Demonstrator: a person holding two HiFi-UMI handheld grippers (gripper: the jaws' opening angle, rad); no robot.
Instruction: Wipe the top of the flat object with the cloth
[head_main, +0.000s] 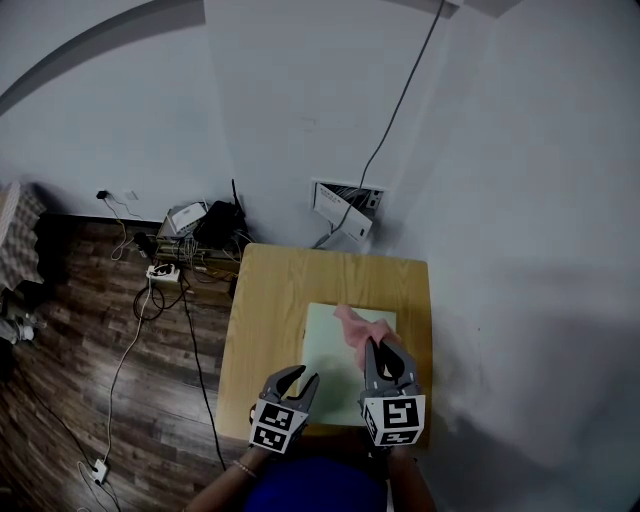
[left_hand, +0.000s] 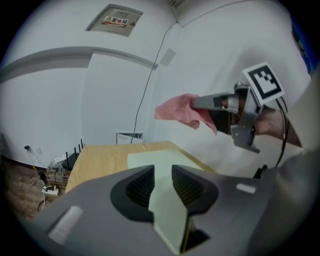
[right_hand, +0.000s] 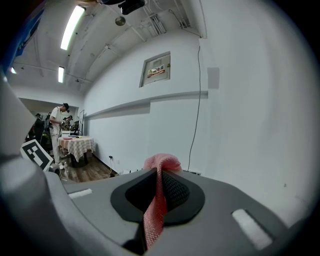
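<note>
Right gripper (head_main: 385, 352), clenched on cloth (head_main: 355, 325), hangs over flat object (head_main: 325, 350), lower centre; left gripper (head_main: 300, 377), released, at its left edge.

Dim, vignetted head view — fisheye-warped gripper views, ceiling strip lights (right_hand: 71, 26) glaring.

The cloth (right_hand: 158, 197) is pink and woven, with a rough, bumpy weave. The flat object (head_main: 325, 360) is pale green, smooth and matt, like a thin sheet. The table (head_main: 270, 300) is light wood with a smooth top. The left gripper (left_hand: 163, 172) and the right gripper (right_hand: 159, 172) are grey matt plastic, with dark ribbed pads (left_hand: 137, 189). The floor (head_main: 90, 330) is dark wood planks. The wall (head_main: 300, 100) is plain, matt white.
</note>
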